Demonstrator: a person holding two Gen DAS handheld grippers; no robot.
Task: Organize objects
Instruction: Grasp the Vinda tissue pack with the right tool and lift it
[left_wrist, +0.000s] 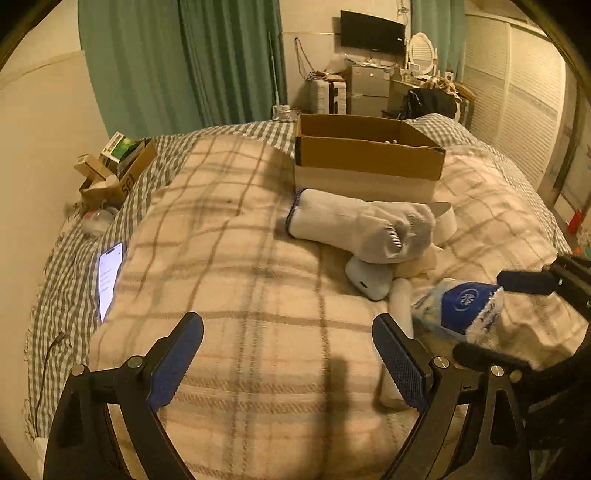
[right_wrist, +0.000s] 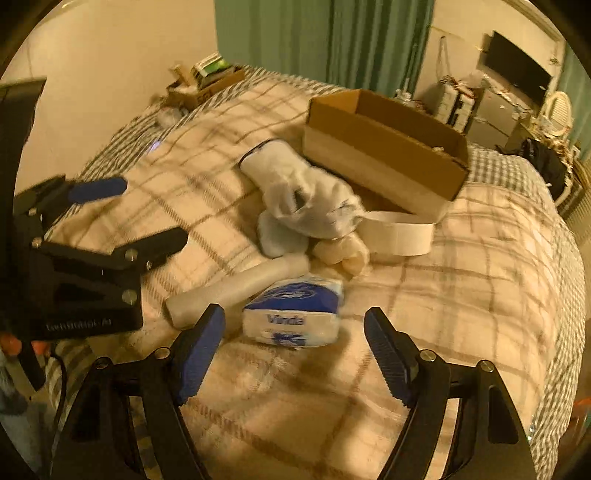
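The cardboard box (right_wrist: 384, 155) is my landmark: stiff, light, open-topped, sitting on the plaid blanket (left_wrist: 240, 295). Just in front of it lies the bundle of white socks (right_wrist: 295, 195), soft and easy to squeeze anywhere. Nearer me than the box, the white roll (right_wrist: 236, 288) looks firm; I'd grip its middle. Beside that roll sits the tissue pack (right_wrist: 295, 314), light and squashy with slippery wrap, best pinched across its short sides. My right tongs (right_wrist: 295, 328) gape open around it, empty; my left tongs (left_wrist: 288, 328) also stand open, holding nothing.
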